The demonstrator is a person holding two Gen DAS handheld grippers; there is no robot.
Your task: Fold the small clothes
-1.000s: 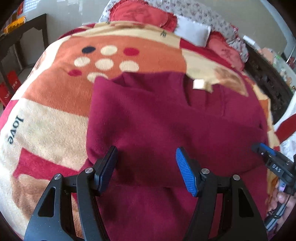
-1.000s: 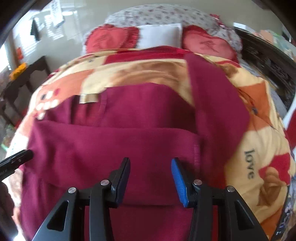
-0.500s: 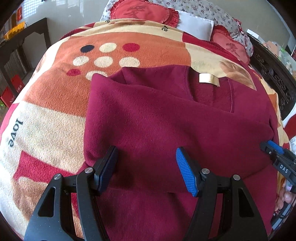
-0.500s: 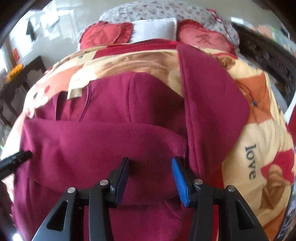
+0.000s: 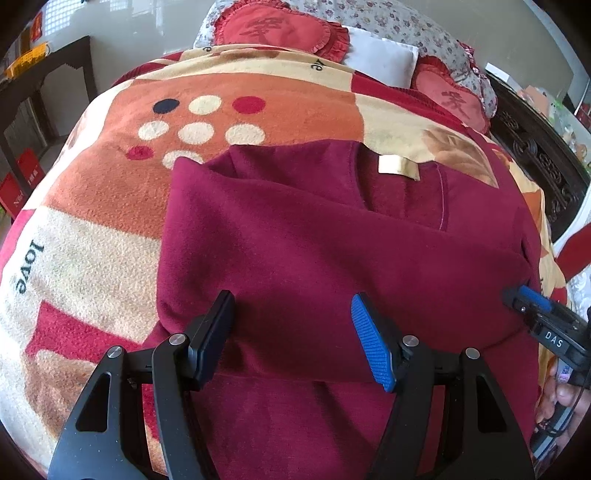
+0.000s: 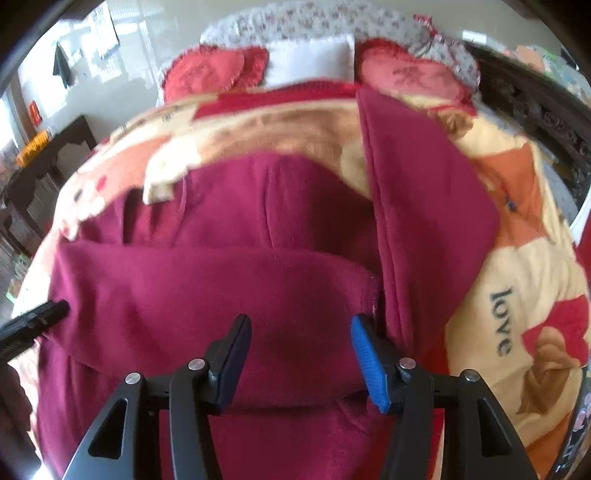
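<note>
Since the frame a second ago, the folded band of the maroon sweater [image 5: 332,266] is seen shifted higher in the left wrist view, and the neck label [image 5: 398,167] is now fully exposed in the upper middle of the frame. The sweater is spread on a patterned blanket [image 5: 92,236] covering the bed, with one sleeve laid across the body from left to right. In the right wrist view another sleeve [image 6: 424,206] is seen running up the right of the frame, over the blanket.

The left hand-held gripper [image 5: 291,332] is held with its jaws wide apart at the bottom of the frame, over the lower edge of the folded band; no cloth is pinched between them. The right hand-held gripper [image 6: 301,360] is likewise spread wide (the view is somewhat blurred), with the rounded fold of cloth lying between and beyond its fingers but not clamped. Its tip is also visible at the right edge of the left wrist view. Red heart-shaped cushions [image 5: 280,31] and a white pillow [image 5: 380,61] are seen at the top of the frame.
</note>
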